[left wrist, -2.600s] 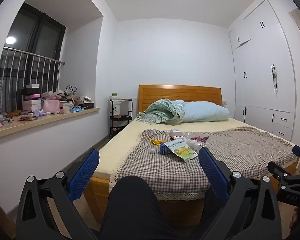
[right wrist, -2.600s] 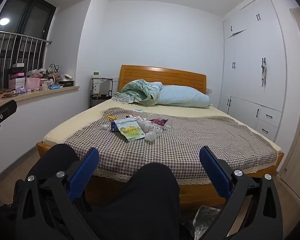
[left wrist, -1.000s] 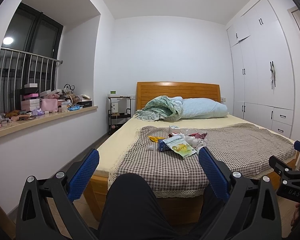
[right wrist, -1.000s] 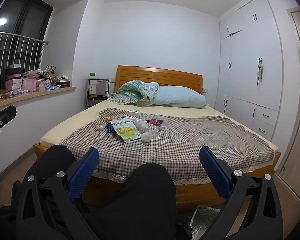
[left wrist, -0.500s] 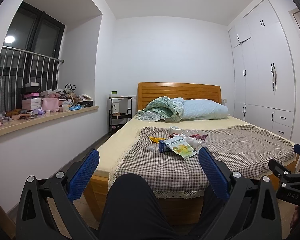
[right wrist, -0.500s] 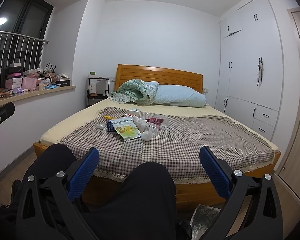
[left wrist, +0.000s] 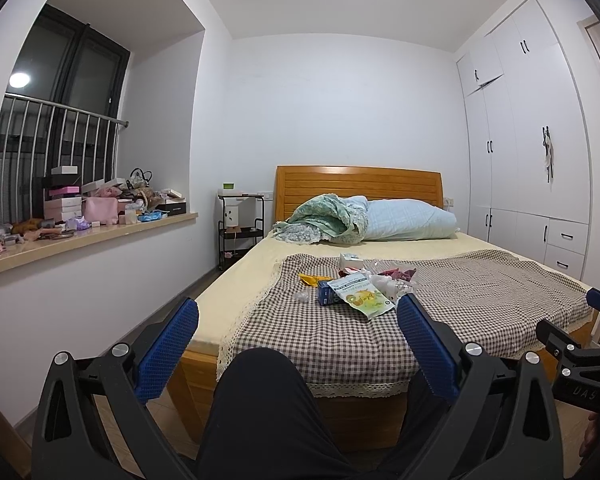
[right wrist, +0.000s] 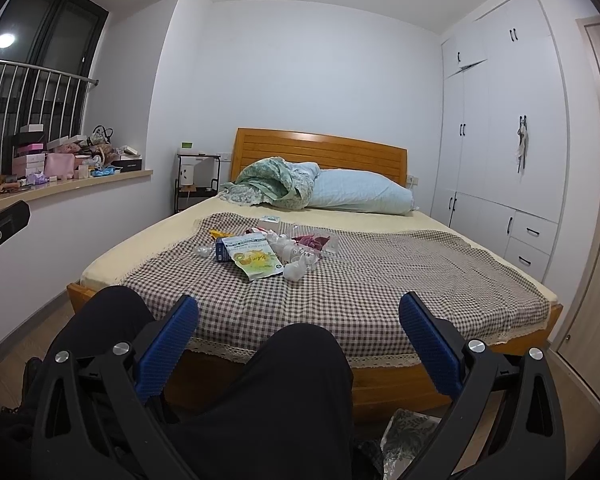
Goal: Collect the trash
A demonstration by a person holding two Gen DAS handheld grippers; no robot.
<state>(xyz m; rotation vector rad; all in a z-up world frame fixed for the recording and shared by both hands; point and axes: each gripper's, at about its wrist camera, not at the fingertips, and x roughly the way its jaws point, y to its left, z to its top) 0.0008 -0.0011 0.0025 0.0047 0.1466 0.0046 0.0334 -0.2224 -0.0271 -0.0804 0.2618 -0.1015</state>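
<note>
Two tools, both empty with fingers spread wide. Left tool [left wrist: 298,344] and right tool [right wrist: 299,338] are held low over the person's dark-trousered knees [right wrist: 300,364], short of the bed's foot edge, touching nothing.

Trash pile [right wrist: 266,254] lies ahead of both tools and up on the bed [right wrist: 380,376], on the checked cloth [right wrist: 380,280], well apart from either tool. It sits left of the cloth's middle, nearer the bed's left edge. Judgement: the left tool has the shorter reach; from the left wrist view the pile sits just right of straight ahead, from the right wrist view it is ahead and to the left.

Count of what can be told apart in the pile:
- 1 green-and-white snack pouch [right wrist: 254,258], flat, long axis running diagonally from the bed's far left toward its near right
- 1 blue carton [right wrist: 220,250], touching the pouch's left edge
- 1 yellow wrapper [right wrist: 217,233], behind the carton
- 1 dark red wrapper [right wrist: 312,240], right side
- 1 small white box [right wrist: 270,219], toward the pillow [right wrist: 360,196]
- several crumpled white or clear pieces, number uncertain

Nothing collected yet. The patterned bag [right wrist: 410,432] on the floor by the right tool may be the receptacle; unconfirmed.
</note>
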